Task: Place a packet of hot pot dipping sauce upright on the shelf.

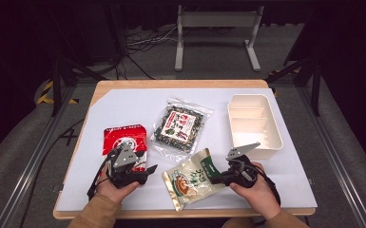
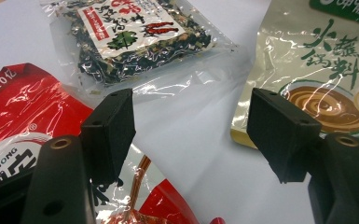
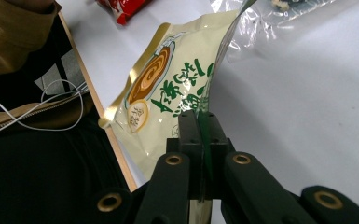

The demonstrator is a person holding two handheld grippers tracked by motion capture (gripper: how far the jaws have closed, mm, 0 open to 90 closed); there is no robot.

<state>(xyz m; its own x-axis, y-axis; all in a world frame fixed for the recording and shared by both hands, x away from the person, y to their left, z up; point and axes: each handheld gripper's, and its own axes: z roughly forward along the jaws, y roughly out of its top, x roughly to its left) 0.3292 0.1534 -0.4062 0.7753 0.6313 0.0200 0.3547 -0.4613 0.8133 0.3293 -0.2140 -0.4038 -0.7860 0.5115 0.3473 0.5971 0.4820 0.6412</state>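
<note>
Pinching the green top edge of the cream sauce pouch (image 1: 190,178), the right gripper (image 1: 217,176) has its jaws clenched flat on the foil, as the right gripper view shows with the pouch (image 3: 168,93) tilting up from the white mat (image 1: 123,109) toward the jaws. That pouch lies at the near edge of the mat, just in front of the clear bag of dark dried flakes (image 1: 180,127), which is sealed and full of black-green bits under a red and white label. Left of the clear bag rests the red snack packet (image 1: 125,142), its near end under the left gripper (image 1: 149,170). The left gripper's jaws stand apart with nothing between them; in the left gripper view they hang over bare mat between the red packet (image 2: 14,121) and the cream pouch (image 2: 321,84). Right of the clear bag stands the white divided bin (image 1: 275,130), its compartments holding nothing that can be made out.
</note>
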